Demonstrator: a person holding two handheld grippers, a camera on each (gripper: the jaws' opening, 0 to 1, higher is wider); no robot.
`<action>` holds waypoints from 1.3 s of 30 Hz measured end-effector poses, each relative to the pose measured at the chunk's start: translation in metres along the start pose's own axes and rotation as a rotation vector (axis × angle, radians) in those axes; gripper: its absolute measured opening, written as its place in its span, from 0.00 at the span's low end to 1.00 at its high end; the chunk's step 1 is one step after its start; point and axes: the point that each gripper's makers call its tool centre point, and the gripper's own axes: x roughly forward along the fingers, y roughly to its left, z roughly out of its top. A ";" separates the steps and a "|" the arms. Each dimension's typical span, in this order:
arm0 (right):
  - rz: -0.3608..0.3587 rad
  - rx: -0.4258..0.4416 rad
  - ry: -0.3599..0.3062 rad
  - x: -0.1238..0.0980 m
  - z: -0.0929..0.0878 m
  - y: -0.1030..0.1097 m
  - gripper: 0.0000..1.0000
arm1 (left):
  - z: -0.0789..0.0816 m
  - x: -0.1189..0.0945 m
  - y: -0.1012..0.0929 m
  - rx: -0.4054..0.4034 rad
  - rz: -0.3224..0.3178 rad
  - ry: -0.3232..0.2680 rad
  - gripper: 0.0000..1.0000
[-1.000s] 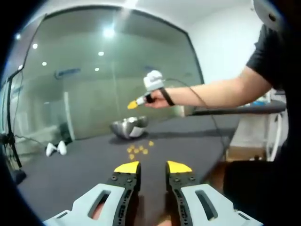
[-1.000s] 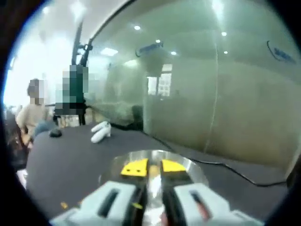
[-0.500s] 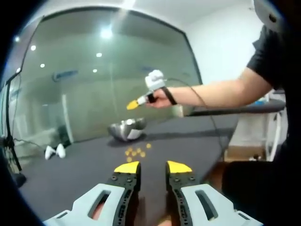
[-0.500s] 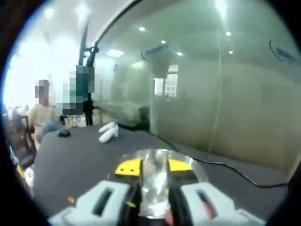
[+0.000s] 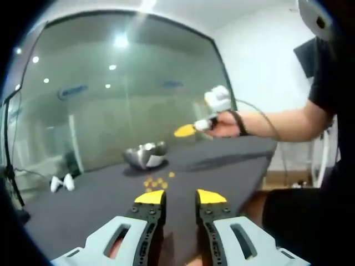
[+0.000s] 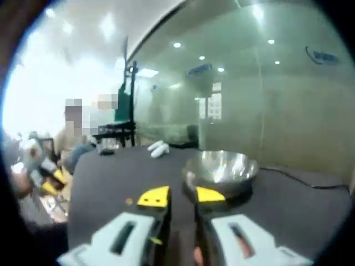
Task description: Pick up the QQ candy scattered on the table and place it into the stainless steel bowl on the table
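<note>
- Jaws of left gripper parted, nothing between; low over table.
- Right gripper jaws apart too, empty, raised just short of stainless steel bowl.
- QQ candy clustered on table, near bowl.
- Likely light, soft, a bit slippery; pinch one piece across its middle, gently.

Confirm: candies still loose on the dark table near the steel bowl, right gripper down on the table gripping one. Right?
Not quite. In the left gripper view the right gripper is held up in the air above the table, not down on it. The rest stands: the candies lie loose on the dark table near the steel bowl.
</note>
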 end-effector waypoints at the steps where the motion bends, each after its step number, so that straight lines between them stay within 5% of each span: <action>1: 0.000 0.000 -0.001 -0.007 -0.005 0.002 0.20 | 0.001 0.002 0.000 0.002 -0.003 -0.002 0.23; 10: -0.022 0.037 0.026 -0.053 -0.031 0.012 0.21 | 0.000 0.009 -0.004 0.000 -0.027 -0.004 0.23; 15: -0.028 0.012 0.039 -0.063 -0.039 0.017 0.21 | 0.015 0.008 -0.005 -0.113 -0.057 -0.077 0.23; 18: -0.018 0.007 0.046 -0.064 -0.044 0.021 0.21 | 0.016 0.009 -0.002 -0.087 -0.039 -0.069 0.23; 30: -0.010 -0.031 0.082 -0.052 -0.057 0.019 0.21 | 0.010 0.011 -0.008 -0.040 -0.053 -0.035 0.23; 39: 0.052 -0.029 0.143 -0.015 -0.068 0.019 0.21 | 0.009 0.009 -0.005 -0.036 -0.040 -0.029 0.23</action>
